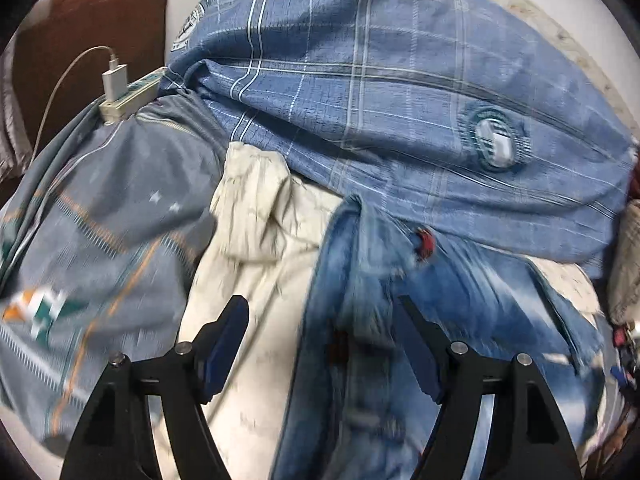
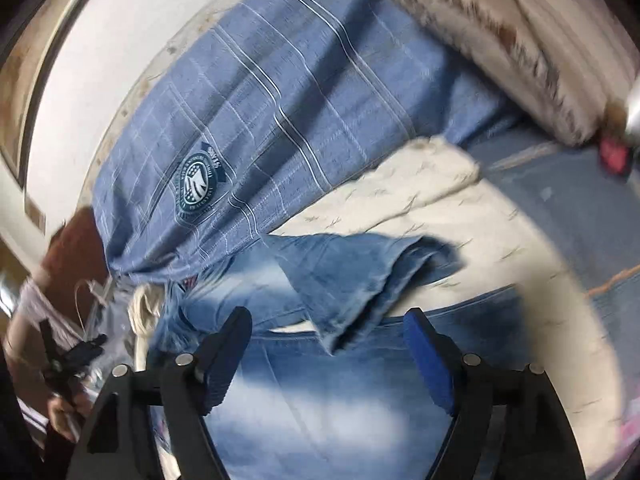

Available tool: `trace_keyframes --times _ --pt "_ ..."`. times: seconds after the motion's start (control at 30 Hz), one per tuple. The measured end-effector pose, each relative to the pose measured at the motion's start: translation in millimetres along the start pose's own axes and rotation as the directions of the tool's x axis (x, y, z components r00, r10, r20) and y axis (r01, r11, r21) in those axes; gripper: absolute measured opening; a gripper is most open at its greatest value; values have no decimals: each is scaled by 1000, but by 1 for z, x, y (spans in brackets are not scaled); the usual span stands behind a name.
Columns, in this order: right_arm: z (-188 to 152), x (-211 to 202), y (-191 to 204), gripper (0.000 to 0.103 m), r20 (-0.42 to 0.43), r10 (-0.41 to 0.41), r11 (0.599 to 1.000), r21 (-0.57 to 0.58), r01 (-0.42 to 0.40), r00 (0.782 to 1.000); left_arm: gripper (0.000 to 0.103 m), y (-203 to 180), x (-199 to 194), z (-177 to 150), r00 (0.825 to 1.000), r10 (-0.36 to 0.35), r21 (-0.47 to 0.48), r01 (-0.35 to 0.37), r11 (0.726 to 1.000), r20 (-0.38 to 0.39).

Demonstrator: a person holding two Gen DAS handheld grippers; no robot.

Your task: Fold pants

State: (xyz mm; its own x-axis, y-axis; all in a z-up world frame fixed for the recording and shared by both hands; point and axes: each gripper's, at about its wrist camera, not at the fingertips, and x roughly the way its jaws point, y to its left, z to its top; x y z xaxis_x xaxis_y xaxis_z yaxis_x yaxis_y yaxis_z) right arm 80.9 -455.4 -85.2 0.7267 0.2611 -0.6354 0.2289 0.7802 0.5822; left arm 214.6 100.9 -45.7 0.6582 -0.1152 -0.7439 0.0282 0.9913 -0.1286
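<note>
Faded blue jeans lie crumpled on a cream sheet on a bed. In the left wrist view the waistband end runs up between the fingers of my left gripper, which is open and just above the denim, holding nothing. In the right wrist view a trouser leg is folded over with its frayed hem pointing toward me, and more denim spreads below. My right gripper is open over that hem and empty. My left gripper also shows at the left edge of the right wrist view.
A blue checked quilt with a round badge is bunched behind the jeans. A grey patterned cloth lies left. A power strip with a white charger sits by a brown cushion. A beige furry blanket lies at the right.
</note>
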Motion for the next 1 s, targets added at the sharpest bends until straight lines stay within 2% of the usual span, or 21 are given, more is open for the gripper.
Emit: trace_keyframes --times 0.1,0.2,0.27,0.4,0.53,0.63,0.7,0.77,0.87,0.9,1.0 --pt "-6 32 -6 81 -15 -23 998 61 24 1000 75 -3 33 27 999 29 -19 -30 999 -25" --pt "-13 47 -11 80 -26 -47 998 39 48 999 75 -8 59 43 998 30 -28 -32 999 -53" --pt "-9 48 -10 80 -29 -45 999 23 45 999 75 -13 81 52 996 11 -43 -15 999 -87" --pt "0 44 -13 80 -4 40 997 65 -40 999 75 -26 115 66 991 -44 -102 31 994 -125" --pt "2 52 -12 79 -26 15 999 53 -14 1000 75 -43 152 74 981 -66 -145 40 989 -181" --pt "2 54 -12 79 -34 20 998 54 -18 999 75 -51 170 78 979 -54 -148 24 989 -196" --pt "2 53 -9 79 -34 19 999 44 -18 999 74 -55 177 79 977 -75 -159 43 986 -201" --pt "3 52 -11 78 -28 31 999 41 -30 999 58 -62 182 78 972 -112 -159 80 984 -205" --pt "7 51 -30 78 -20 97 985 145 -94 995 39 -80 187 76 975 -61 -69 47 997 -212" --pt "8 51 -37 78 -17 120 977 181 -115 993 28 -83 191 75 974 -48 -44 39 998 -220" --pt "9 55 -46 78 -23 155 960 238 -145 988 25 -79 196 72 973 -60 -65 47 997 -225"
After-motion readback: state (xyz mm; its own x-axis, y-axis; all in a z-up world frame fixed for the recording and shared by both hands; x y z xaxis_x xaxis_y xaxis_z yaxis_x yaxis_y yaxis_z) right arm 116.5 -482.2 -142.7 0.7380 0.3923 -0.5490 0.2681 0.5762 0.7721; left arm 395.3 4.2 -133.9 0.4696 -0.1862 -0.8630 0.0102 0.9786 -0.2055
